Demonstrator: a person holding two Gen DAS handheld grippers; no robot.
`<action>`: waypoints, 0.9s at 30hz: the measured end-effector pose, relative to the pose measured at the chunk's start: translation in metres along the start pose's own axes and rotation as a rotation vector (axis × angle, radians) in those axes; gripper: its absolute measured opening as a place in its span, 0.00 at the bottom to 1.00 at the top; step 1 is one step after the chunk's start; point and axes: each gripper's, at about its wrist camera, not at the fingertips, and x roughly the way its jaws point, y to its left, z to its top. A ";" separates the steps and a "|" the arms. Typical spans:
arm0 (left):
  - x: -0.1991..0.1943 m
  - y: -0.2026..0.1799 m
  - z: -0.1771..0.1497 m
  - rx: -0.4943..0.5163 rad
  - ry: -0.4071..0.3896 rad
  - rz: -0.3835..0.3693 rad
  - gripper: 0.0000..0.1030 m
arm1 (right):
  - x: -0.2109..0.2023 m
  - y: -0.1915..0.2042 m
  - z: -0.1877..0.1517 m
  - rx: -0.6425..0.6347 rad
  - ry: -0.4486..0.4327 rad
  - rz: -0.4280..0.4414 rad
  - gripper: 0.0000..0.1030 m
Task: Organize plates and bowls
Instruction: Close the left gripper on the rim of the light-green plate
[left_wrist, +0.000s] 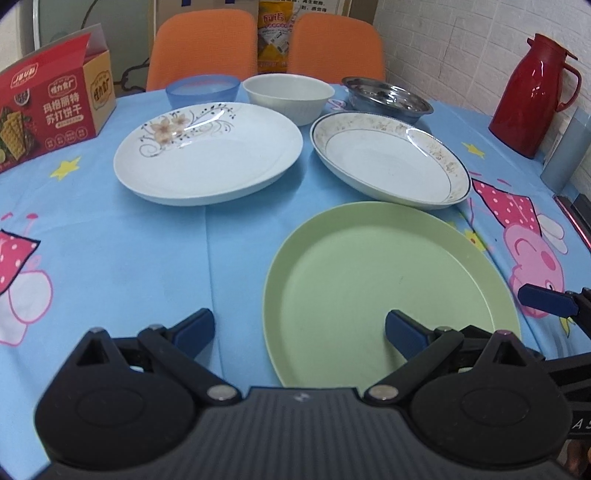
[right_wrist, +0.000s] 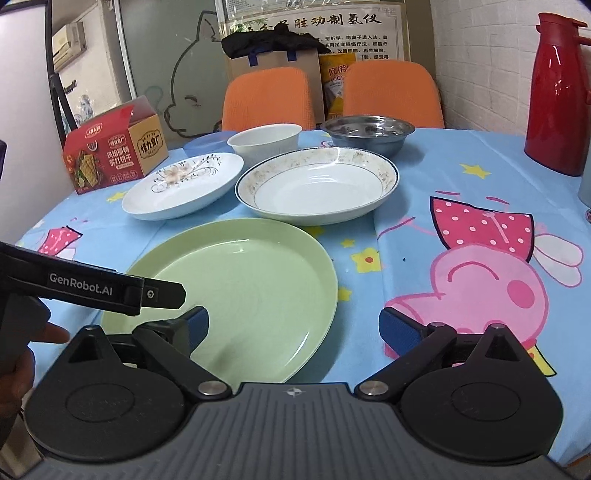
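Tongs first, nearest of all: the left tongs (left_wrist: 300, 334) stand wide and hold nothing, their right pad hanging over the near part of the green plate (left_wrist: 388, 291), their left pad over bare cloth. Alongside, the right tongs (right_wrist: 293, 326) are spread just as wide and just as empty, left pad over that same plate's near rim, right pad over the pink cartoon print. So the green plate sits between the two, on the near side of the surface (right_wrist: 461, 177), and both tongs are equally close to it; my read is that either could take its rim, the left from the plate's left edge, the right from its right edge. Further out, two white plates lie side by side, apart from each other: the flowered plate (left_wrist: 207, 151) left, the gold-rimmed plate (left_wrist: 391, 162) right. Beyond them a row of three: blue bowl (left_wrist: 203, 90), white bowl (left_wrist: 288, 96), steel bowl (left_wrist: 388, 99). Nothing is stacked yet.
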 end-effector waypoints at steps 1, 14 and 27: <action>0.001 -0.002 -0.001 0.016 -0.001 0.004 0.95 | 0.002 -0.001 0.000 0.009 0.010 0.013 1.00; -0.007 -0.012 -0.010 0.052 -0.055 -0.037 0.65 | 0.009 0.014 0.001 -0.036 -0.010 -0.063 0.81; -0.054 0.077 -0.023 -0.134 -0.074 0.122 0.62 | 0.030 0.099 0.020 -0.126 -0.030 0.103 0.82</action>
